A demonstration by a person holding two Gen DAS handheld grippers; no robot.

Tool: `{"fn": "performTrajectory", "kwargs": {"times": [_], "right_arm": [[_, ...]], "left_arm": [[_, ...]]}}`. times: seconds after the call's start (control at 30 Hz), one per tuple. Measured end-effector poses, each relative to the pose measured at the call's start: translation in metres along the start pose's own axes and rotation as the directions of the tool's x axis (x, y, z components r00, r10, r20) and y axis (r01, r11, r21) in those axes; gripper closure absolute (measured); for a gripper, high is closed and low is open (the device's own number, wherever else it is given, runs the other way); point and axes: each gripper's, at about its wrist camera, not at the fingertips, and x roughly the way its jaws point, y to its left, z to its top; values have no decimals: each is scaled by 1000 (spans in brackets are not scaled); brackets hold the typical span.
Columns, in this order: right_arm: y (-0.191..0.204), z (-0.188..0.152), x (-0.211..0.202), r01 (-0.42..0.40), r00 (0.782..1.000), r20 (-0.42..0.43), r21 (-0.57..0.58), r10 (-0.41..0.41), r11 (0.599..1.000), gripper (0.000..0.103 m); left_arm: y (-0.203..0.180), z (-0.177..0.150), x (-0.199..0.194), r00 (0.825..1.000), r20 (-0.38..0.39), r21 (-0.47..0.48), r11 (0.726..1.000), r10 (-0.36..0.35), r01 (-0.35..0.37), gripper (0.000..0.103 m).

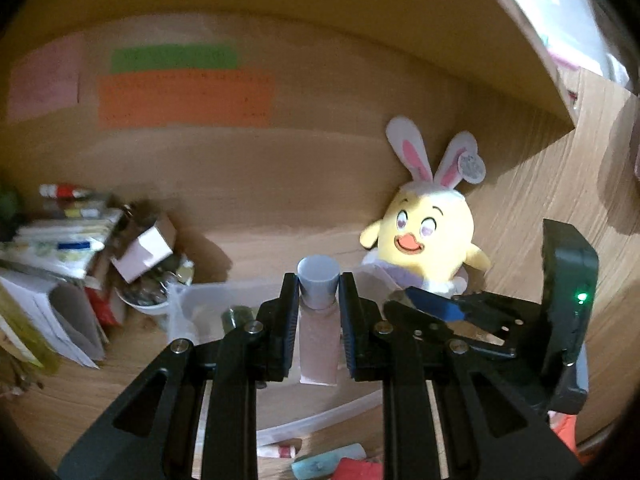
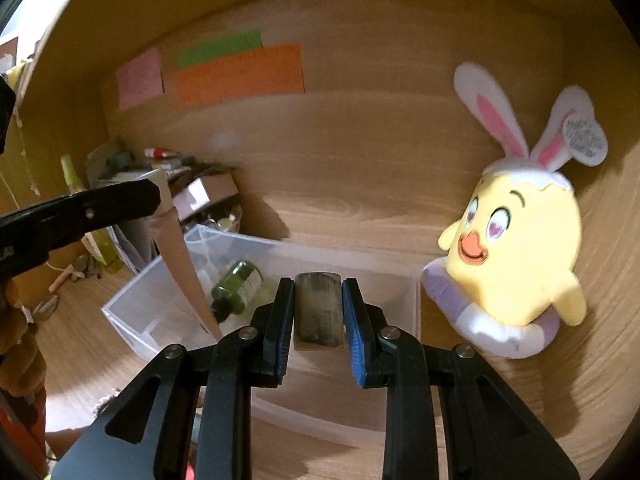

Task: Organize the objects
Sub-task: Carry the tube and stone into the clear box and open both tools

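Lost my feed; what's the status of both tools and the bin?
Left tool shut on pink tube. Right tool shut on dark bottle. Clear bin below, green bottle inside. Plush chick beside it.

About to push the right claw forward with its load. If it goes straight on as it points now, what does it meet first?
Probably the clear plastic bin: the right claw, shut on a dark container, aims into its open top. Depth is unclear.

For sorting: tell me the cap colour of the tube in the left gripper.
Grey cap on a pinkish tube; clearest in the left wrist view.
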Motion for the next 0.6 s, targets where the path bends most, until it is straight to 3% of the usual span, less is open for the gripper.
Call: {"fn": "performTrajectory", "kwargs": {"times": [0.4,0.6], "right_arm": [[-3,-13,39,12,994,-107,-11,-13,1000,81],[0,-19,51,14,990,-142,-23,-17,1000,81]], "left_arm": [[9,-14,38,986,-106,-70,990,-130,123,84],[24,-19,52,989,-140,-94,995,-57,44,83]]}}
